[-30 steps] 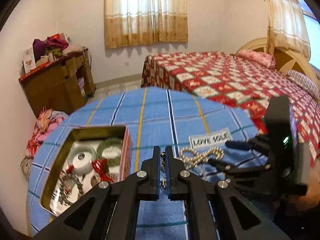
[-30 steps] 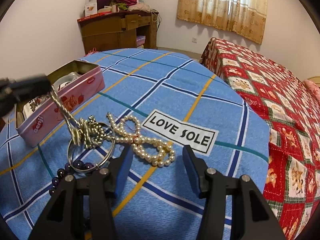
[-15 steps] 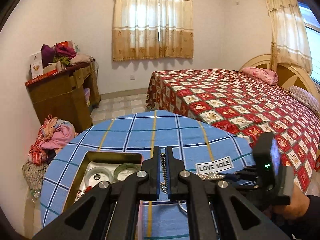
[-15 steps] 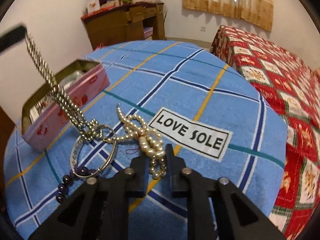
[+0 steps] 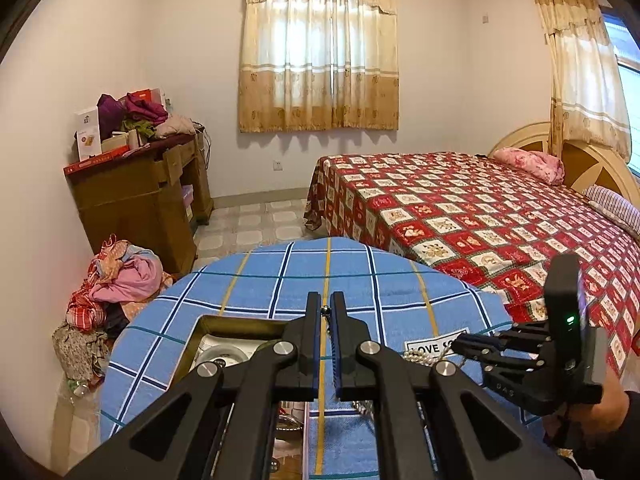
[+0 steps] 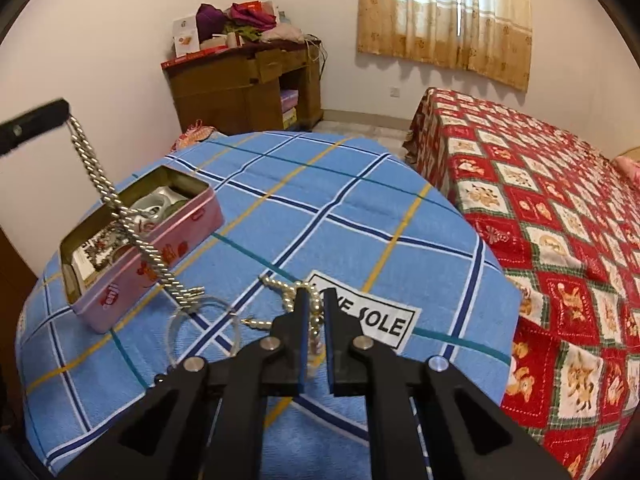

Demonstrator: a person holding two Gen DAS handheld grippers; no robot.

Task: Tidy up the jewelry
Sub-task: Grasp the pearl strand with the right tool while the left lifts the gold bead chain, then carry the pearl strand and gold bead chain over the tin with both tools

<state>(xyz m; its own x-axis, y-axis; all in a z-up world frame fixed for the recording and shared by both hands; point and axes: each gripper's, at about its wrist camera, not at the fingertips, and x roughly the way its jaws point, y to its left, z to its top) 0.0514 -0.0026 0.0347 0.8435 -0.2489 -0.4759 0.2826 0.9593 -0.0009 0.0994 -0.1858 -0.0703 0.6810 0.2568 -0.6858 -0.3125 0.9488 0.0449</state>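
Tins: one – pink tin, open
Chains: one – silver chain
Pearl strands: one – pearl strand
Grippers: two – left gripper, right gripper
Beds: one – bed

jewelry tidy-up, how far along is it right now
Done: the pink tin already holds bangles and other pieces. In hand: the left gripper is shut on a silver chain, most of it hanging in the air; the right gripper has just closed on the pearl strand. Left: both strands and the clear bangle on the blue tablecloth are outside the tin.
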